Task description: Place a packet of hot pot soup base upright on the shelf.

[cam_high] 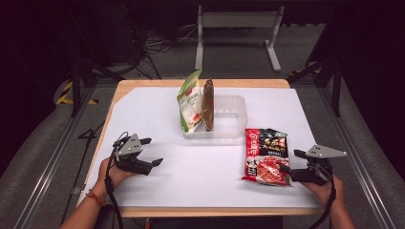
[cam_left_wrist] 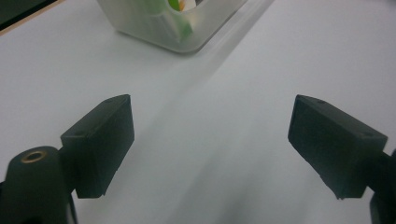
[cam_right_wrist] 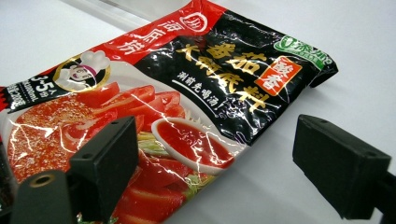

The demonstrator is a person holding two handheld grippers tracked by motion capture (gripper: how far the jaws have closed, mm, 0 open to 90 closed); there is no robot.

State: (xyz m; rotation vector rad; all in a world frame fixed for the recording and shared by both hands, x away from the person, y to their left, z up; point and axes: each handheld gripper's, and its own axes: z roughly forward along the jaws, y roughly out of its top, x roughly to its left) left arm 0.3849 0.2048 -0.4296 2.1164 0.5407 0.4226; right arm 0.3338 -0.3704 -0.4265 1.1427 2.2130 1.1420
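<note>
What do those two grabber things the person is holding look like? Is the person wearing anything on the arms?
Both are black. The left gripper and the right gripper each have two blocky black jaws and a grey three-cornered plate on top. A black cable trails back from each one along the forearm. In the left gripper view a small brass-coloured ring sits in the body. The left wrist wears a reddish-orange band. No sleeves are visible.

Two black two-jaw grippers, the left gripper (cam_high: 152,151) and right gripper (cam_high: 289,161), are topped by grey three-cornered plates and trailed by black cables; an orange-red wristband (cam_high: 97,197) is worn.
</note>
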